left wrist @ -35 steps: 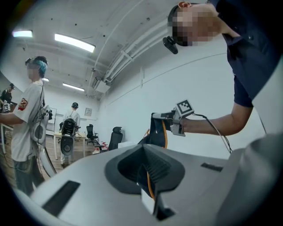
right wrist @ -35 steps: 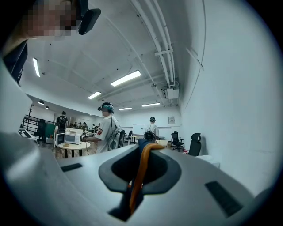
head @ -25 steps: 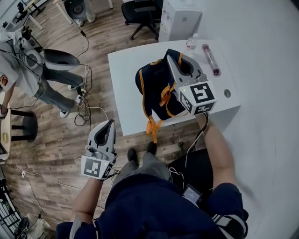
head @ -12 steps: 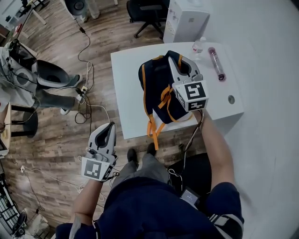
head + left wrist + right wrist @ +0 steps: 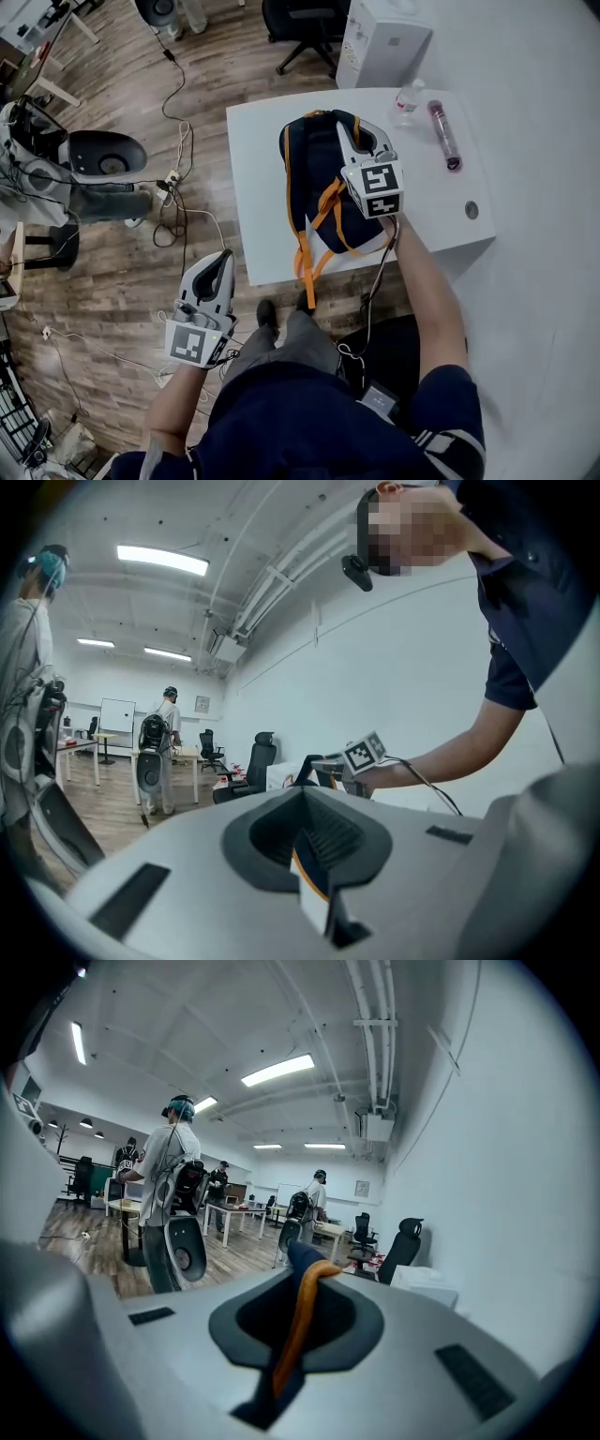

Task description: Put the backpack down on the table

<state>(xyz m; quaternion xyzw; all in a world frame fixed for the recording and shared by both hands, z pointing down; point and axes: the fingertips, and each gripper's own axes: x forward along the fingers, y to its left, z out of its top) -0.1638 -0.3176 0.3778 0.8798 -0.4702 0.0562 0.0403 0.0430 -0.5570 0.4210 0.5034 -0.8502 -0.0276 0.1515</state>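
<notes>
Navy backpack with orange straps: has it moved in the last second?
Yes. The navy backpack has come down toward the white table, further in from its near edge.

Our head camera looks steeply down from above. The white table (image 5: 255, 187) lies in the upper middle of the frame and our own body runs along the bottom edge. The left gripper (image 5: 223, 255) and the right gripper (image 5: 349, 129) both show whole. Each gripper camera rides close behind its jaws, which fill the lower half of its frame, and faces nearly level across the room. The left gripper view shares the right gripper with the head view. The right gripper view shares the backpack (image 5: 309, 159) strap with it. All three catch the black office chair (image 5: 300, 19).
</notes>
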